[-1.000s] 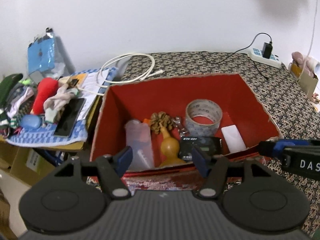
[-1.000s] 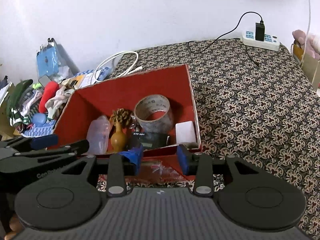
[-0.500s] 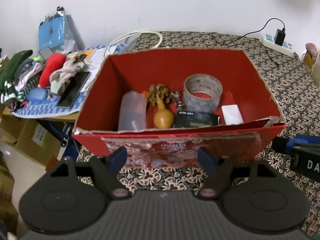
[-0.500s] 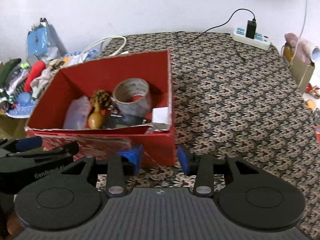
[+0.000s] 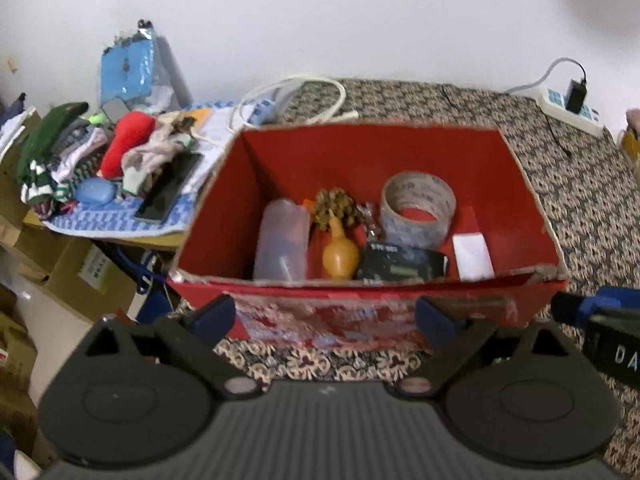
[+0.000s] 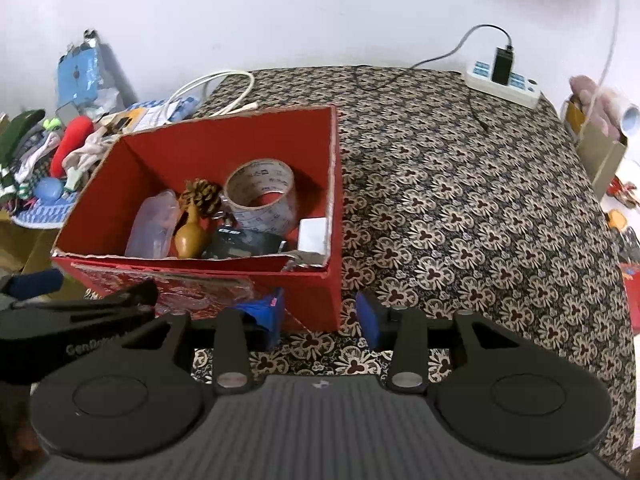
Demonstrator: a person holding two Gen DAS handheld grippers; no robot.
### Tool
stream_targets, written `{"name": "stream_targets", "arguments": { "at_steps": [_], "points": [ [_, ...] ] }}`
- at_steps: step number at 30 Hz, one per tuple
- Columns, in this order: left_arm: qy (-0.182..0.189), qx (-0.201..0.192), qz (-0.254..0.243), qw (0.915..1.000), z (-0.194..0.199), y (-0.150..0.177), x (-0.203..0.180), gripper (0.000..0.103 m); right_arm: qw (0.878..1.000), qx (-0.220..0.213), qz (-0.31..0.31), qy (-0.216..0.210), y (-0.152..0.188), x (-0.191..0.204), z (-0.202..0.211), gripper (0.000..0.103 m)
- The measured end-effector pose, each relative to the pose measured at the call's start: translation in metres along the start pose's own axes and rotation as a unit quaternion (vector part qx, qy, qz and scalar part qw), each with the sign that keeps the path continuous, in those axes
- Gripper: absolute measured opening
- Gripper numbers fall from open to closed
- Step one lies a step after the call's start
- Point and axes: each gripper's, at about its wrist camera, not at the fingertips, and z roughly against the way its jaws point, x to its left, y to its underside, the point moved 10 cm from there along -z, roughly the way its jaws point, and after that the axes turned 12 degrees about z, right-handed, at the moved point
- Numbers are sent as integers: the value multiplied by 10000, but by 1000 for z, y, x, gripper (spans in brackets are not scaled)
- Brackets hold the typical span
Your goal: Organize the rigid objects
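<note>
Left wrist view shows the left claw [image 5: 324, 318] with its jaws far apart and nothing between them; they have just been opening. It hangs in front of a red box [image 5: 400, 156] on the patterned worktop [image 5: 580, 184]. Inside the box sit a tape roll [image 5: 418, 210], a pine cone [image 5: 336, 204], a yellow gourd [image 5: 340, 254], a clear bottle [image 5: 282, 240], a black gadget [image 5: 400, 266] and a white block [image 5: 472, 256]. Right wrist view shows the right claw [image 6: 320, 318] with its jaws apart by the box's near corner, holding nothing.
</note>
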Motion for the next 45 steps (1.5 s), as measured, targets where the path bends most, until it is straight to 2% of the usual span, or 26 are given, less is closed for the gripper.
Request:
{"name": "stream_targets", "arguments": {
  "at_steps": [6,21,30,40,45],
  "points": [
    [-86,-133,31,9999,3,-20,6,96,9995,-187,222,116,-18,7,6,25],
    [2,-130,-227,9997,-23,-52,26,96,9992,-223,-125,301,-43,27,-14,25],
    [109,-20,-299,9995,-35,-57,29,96,9982,-190,-366,424,-49,29,-24,25],
    [-69,12,-176,9998,-45,-57,36,96,9994,-97,-119,308,-59,32,-38,26],
    [-41,114,-91,9999,-51,-57,38,96,9997,-26,-27,255,-61,32,-45,26]
  ]
}}
